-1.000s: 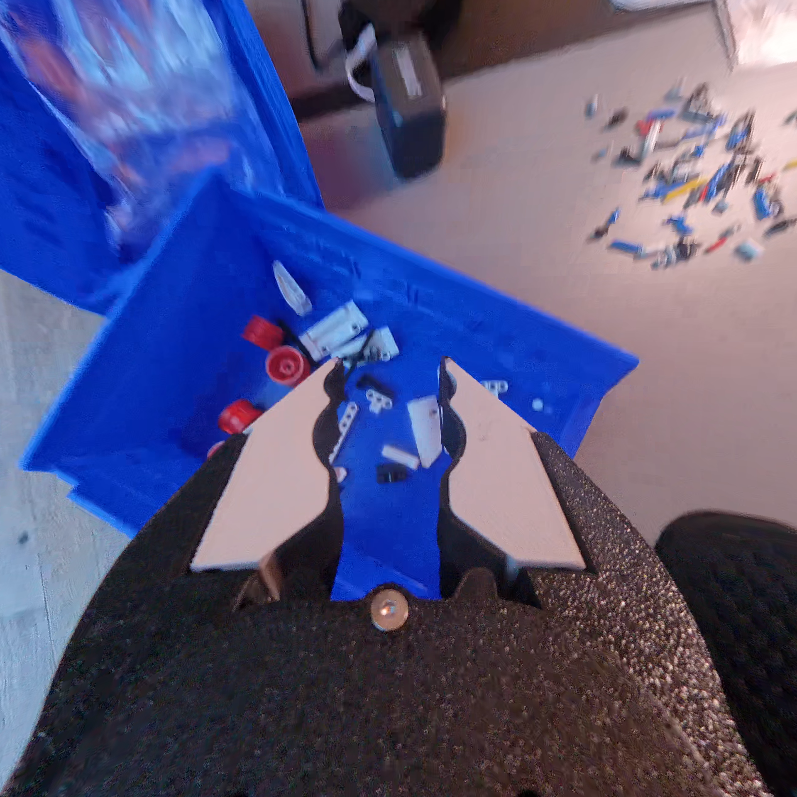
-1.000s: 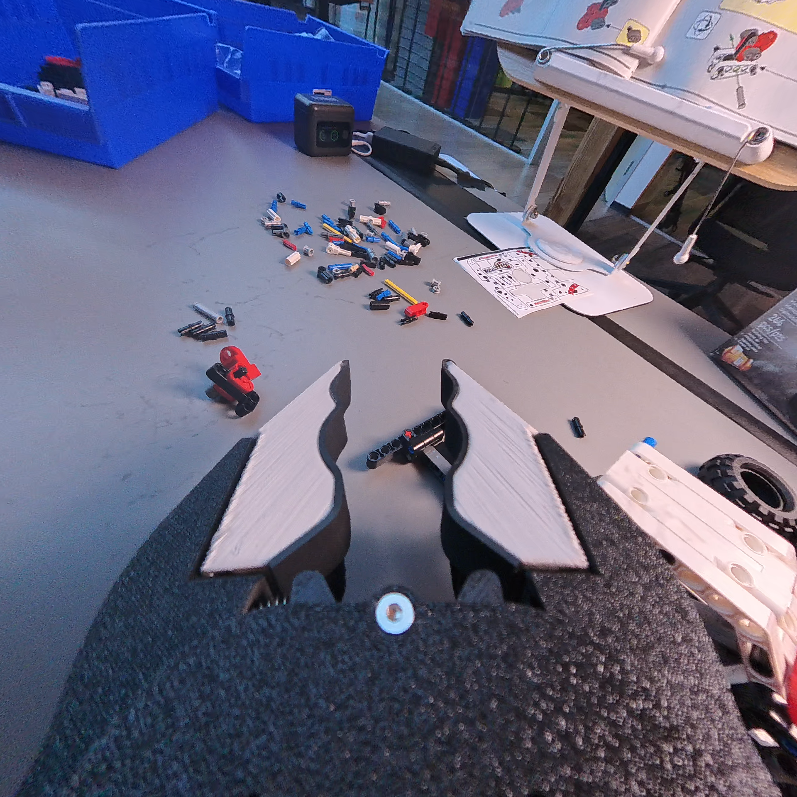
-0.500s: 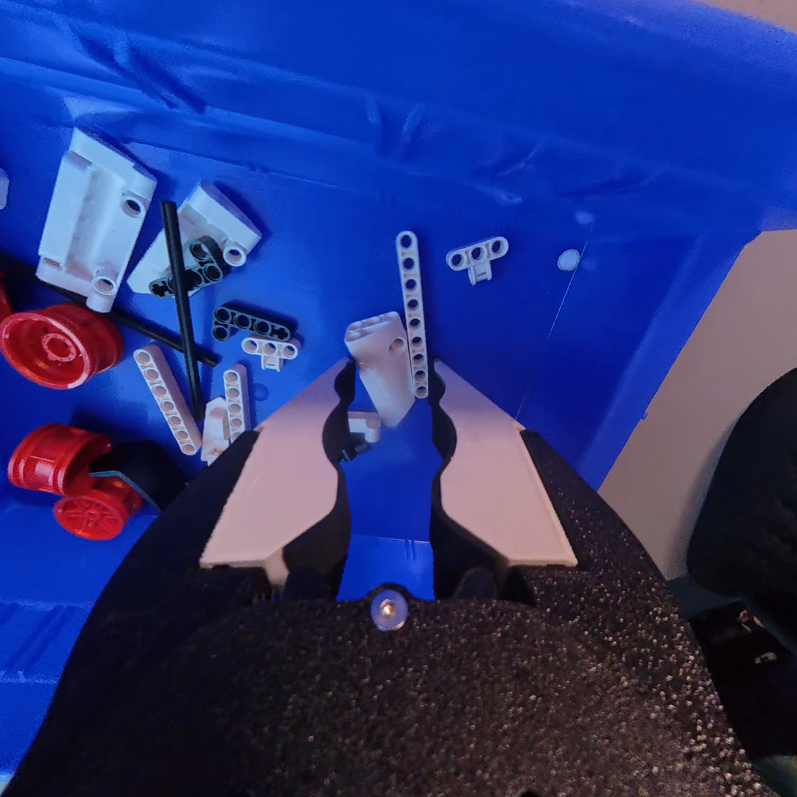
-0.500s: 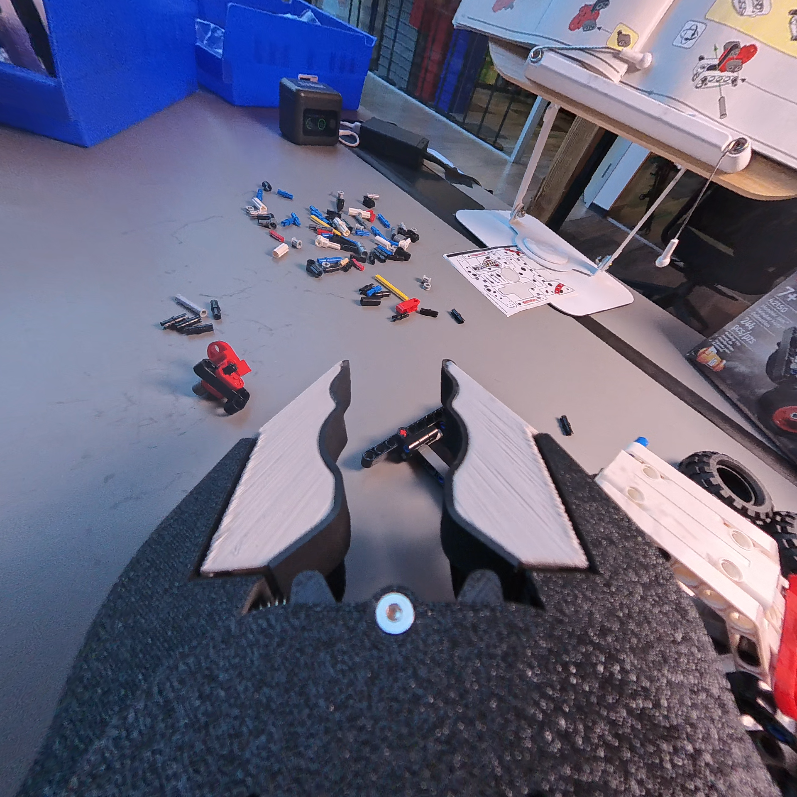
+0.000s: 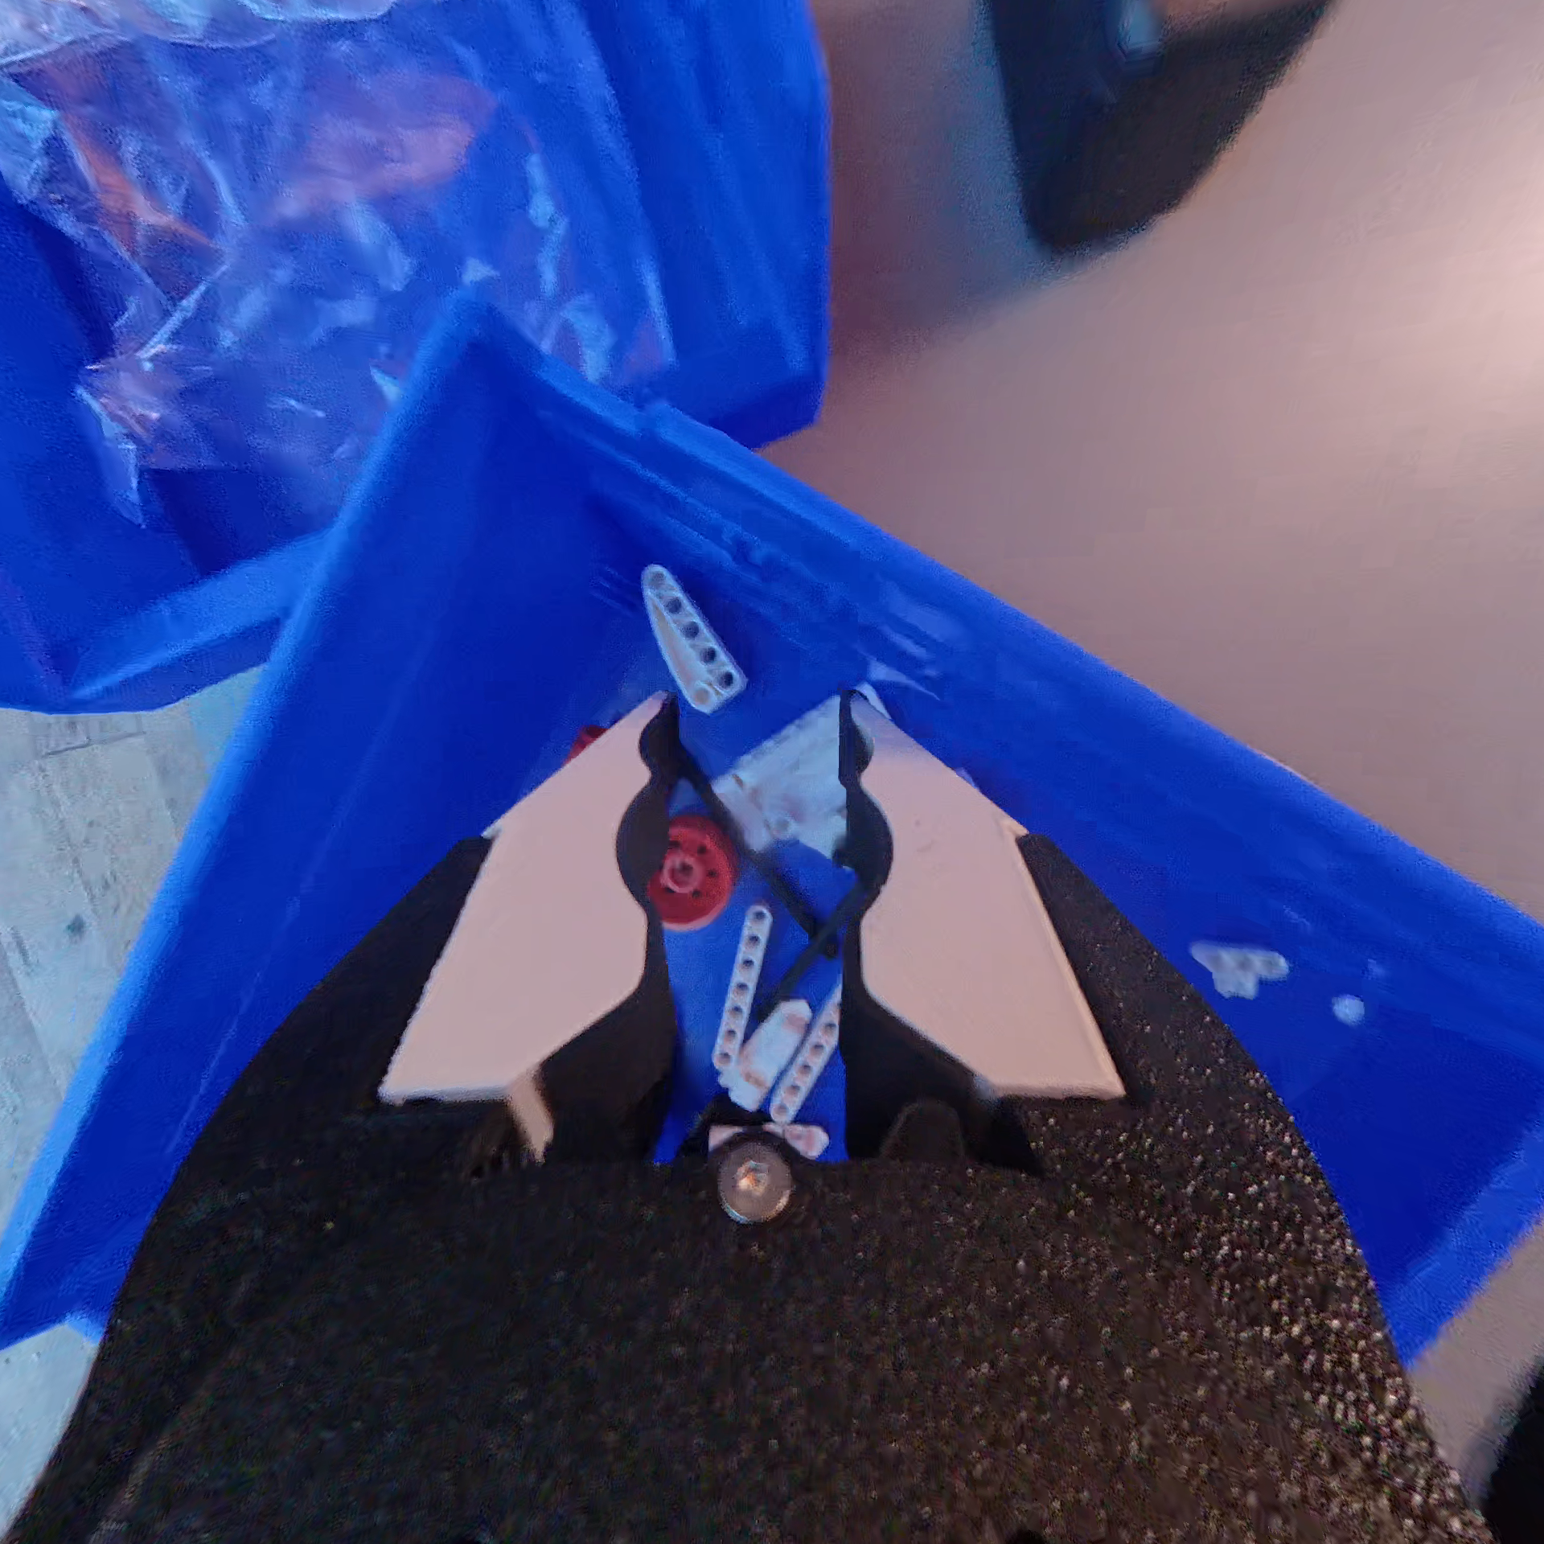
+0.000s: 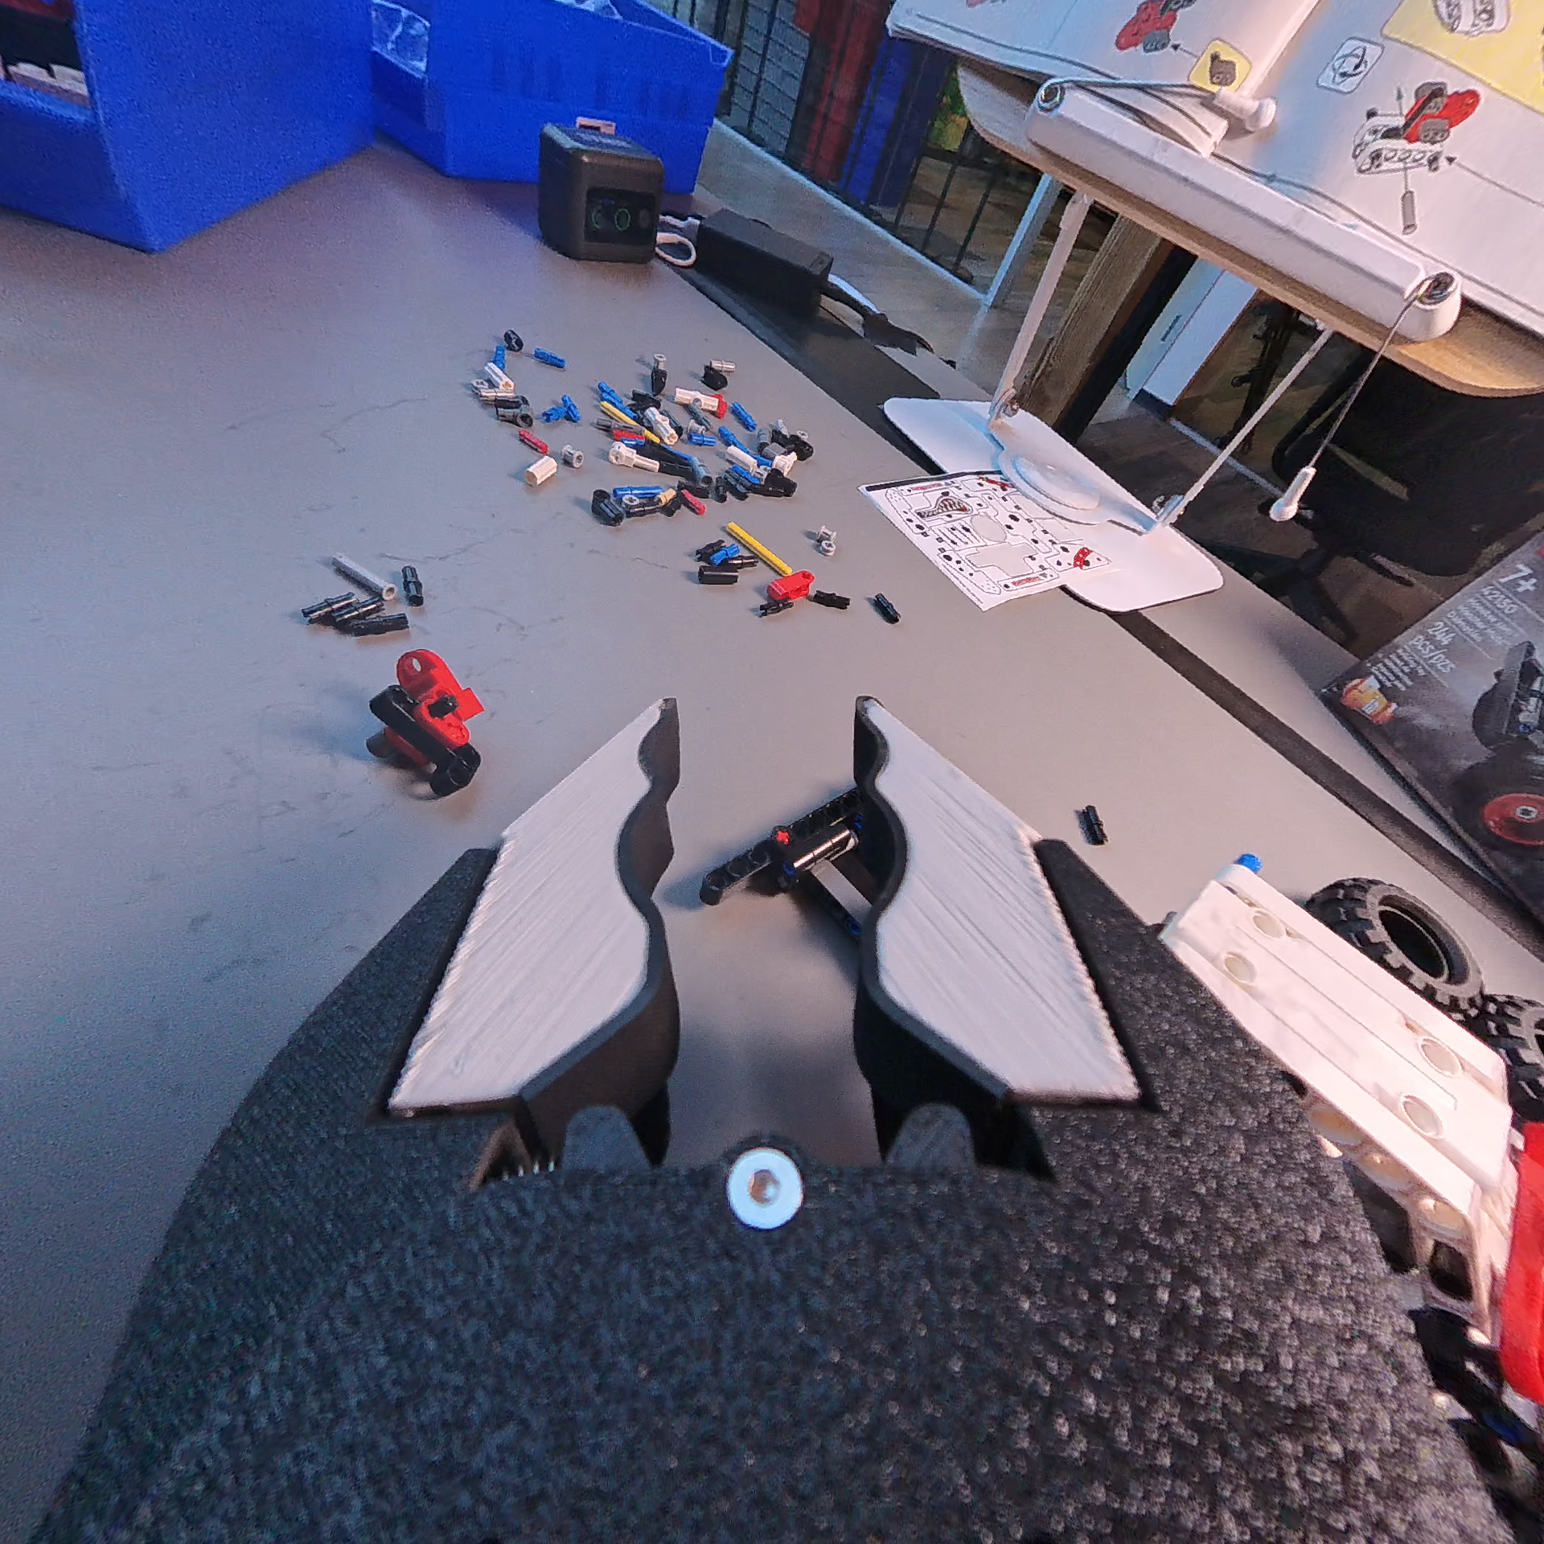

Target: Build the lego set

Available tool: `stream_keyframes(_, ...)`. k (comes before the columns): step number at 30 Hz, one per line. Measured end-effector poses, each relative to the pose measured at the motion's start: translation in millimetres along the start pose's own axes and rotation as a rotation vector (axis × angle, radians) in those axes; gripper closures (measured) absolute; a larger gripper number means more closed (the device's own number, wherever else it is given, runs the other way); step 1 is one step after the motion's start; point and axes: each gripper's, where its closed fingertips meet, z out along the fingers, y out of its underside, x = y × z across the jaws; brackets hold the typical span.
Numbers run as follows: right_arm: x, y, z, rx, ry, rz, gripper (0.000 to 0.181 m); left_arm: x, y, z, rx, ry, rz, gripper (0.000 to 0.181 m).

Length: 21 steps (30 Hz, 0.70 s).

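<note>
My left gripper [image 5: 754,700] is open and empty, held above a blue bin [image 5: 468,668]. In the bin lie a white curved panel [image 5: 692,639], a white block [image 5: 785,785], a red wheel hub [image 5: 692,873], white beams [image 5: 739,994] and crossed black axles [image 5: 777,877]. My right gripper [image 6: 764,704] is open and empty, low over the grey table [image 6: 209,794]. A black beam assembly [image 6: 794,844] lies on the table between its fingers, close to the right one. A red and black sub-assembly [image 6: 430,718] sits to the left. The white truck build [image 6: 1337,1028] is at the right.
A scatter of small pins and connectors [image 6: 660,443] lies mid-table. Black tyres [image 6: 1404,944] sit by the truck. An instruction sheet [image 6: 986,535], a white stand base [image 6: 1128,551] and the set's box [image 6: 1470,710] are right. Blue bins [image 6: 226,125], a black cube [image 6: 601,196] and an adapter [image 6: 760,251] stand behind. A second bin holds plastic bags [image 5: 251,209]. Tip to tip, the grippers are about 55 cm apart. To the white block [image 5: 785,785]: left tips about 5 cm, right tips about 55 cm.
My left gripper dipped deep into the bin half a second ago and has since pulled back up, still open with nothing in it. My right gripper has only drifted slightly.
</note>
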Motion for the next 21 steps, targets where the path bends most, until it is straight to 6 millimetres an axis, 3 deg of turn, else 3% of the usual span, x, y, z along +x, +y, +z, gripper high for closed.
stream_keyframes(4,-0.5,-0.2,-0.3,0.001,0.004,-0.010,0.140,-21.8,5.7,33.3,-0.114,-0.086,-0.040,0.148)
stream_keyframes(5,-0.7,-0.2,-0.2,0.001,0.003,-0.010,0.140,-23.5,8.3,38.5,-0.140,-0.097,-0.028,0.160)
stream_keyframes(8,-0.5,-0.2,-0.3,0.002,-0.001,-0.003,0.140,-25.2,8.1,38.4,-0.152,-0.117,0.029,0.164)
stream_keyframes(11,-0.1,-0.6,-0.6,0.006,-0.004,0.002,0.140,-28.1,-2.0,13.7,-0.081,-0.174,0.066,0.164)
stream_keyframes(14,-1.2,-1.4,-1.1,0.011,-0.008,-0.004,0.140,-30.7,-29.9,-42.5,0.113,-0.329,0.152,0.163)
stream_keyframes(15,-1.9,-1.4,-1.0,0.011,-0.009,-0.009,0.140,-20.2,-44.6,-66.4,0.218,-0.360,0.210,0.163)
stream_keyframes(17,-3.6,-0.9,-0.3,0.005,-0.013,-0.020,0.140,27.1,-71.9,-112.3,0.445,-0.351,0.351,0.163)
stream_keyframes(19,-5.2,-0.8,0.6,0.003,-0.013,-0.034,0.140,95.7,-83.4,-142.1,0.604,-0.282,0.500,0.162)
stream_keyframes(21,-6.7,-0.9,1.0,0.001,-0.011,-0.050,0.140,175.0,-79.4,-152.7,0.715,-0.187,0.681,0.163)
